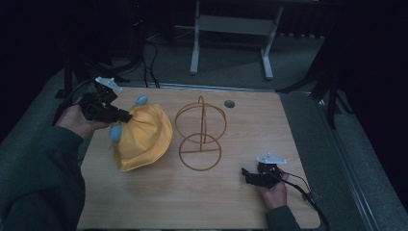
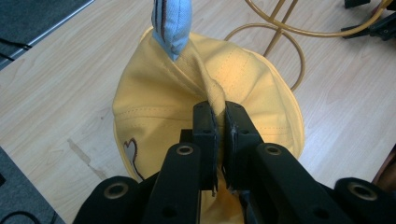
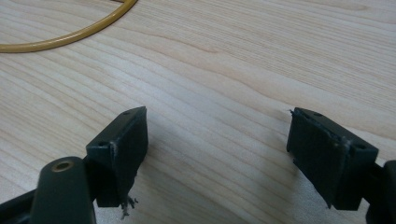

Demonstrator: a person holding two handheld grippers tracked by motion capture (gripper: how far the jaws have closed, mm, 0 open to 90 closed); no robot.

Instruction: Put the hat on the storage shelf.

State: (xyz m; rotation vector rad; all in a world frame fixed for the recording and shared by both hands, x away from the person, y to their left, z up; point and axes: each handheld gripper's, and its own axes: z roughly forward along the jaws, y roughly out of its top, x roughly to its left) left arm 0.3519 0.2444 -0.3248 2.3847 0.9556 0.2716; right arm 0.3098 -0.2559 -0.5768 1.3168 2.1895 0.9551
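A yellow hat (image 1: 144,137) with pale blue ear-like tabs (image 1: 141,100) lies on the left half of the wooden table (image 1: 202,192). My left gripper (image 1: 126,115) is shut on a pinched fold of the hat's crown, seen up close in the left gripper view (image 2: 219,109) where yellow fabric (image 2: 159,107) bunches between the pads. One blue tab (image 2: 172,25) sticks up beyond the jaws. A golden wire stand (image 1: 200,134) of two hoops sits at the table's middle. My right gripper (image 1: 246,172) rests low near the front right, jaws wide apart over bare wood (image 3: 217,128).
The wire stand's base ring (image 3: 70,35) curves past the far left of the right gripper view. A round cable hole (image 1: 229,103) sits near the table's back edge. A metal frame leg (image 1: 195,43) stands on the floor behind. Cables trail off both grippers.
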